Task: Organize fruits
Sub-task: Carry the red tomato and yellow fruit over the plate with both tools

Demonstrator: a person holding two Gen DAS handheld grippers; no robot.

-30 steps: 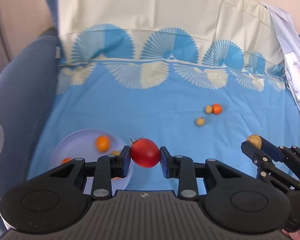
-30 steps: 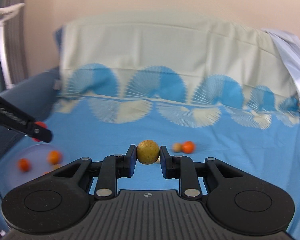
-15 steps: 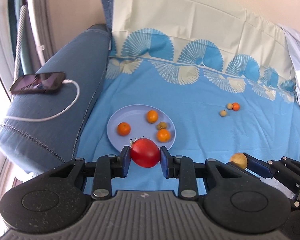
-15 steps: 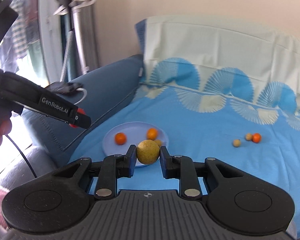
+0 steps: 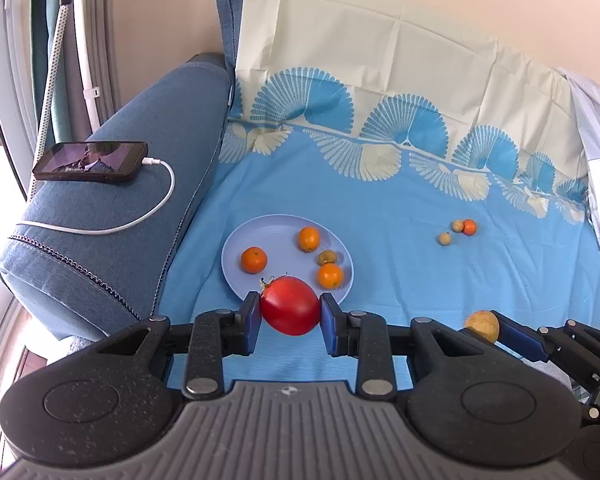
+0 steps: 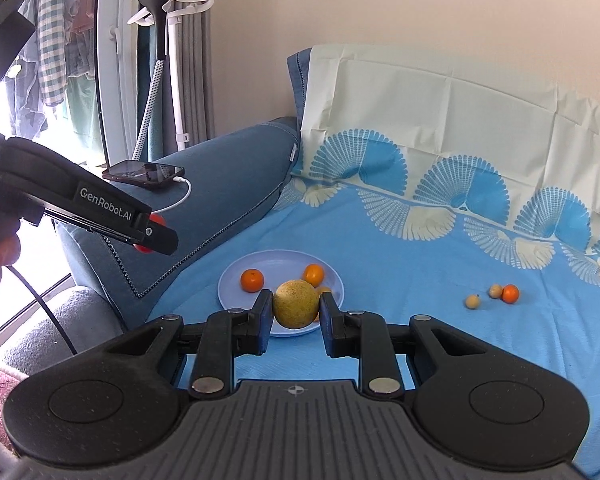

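The left gripper (image 5: 290, 314) pinches a red tomato (image 5: 290, 306) between its blue pads, held in the air just short of the near rim of the pale blue plate (image 5: 236, 250). The right gripper (image 6: 294, 310) is clamped on a yellow-green round fruit (image 6: 295, 303), also lifted, on the near side of the plate. Both seem carried there so they can be set down with the others: three small oranges and a brownish fruit (image 5: 327, 257) already lie on the plate. Well to the right of the plate, on the blue sheet (image 5: 400, 216), a small orange (image 5: 469, 227) and two tan fruits remain, probably still to be gathered.
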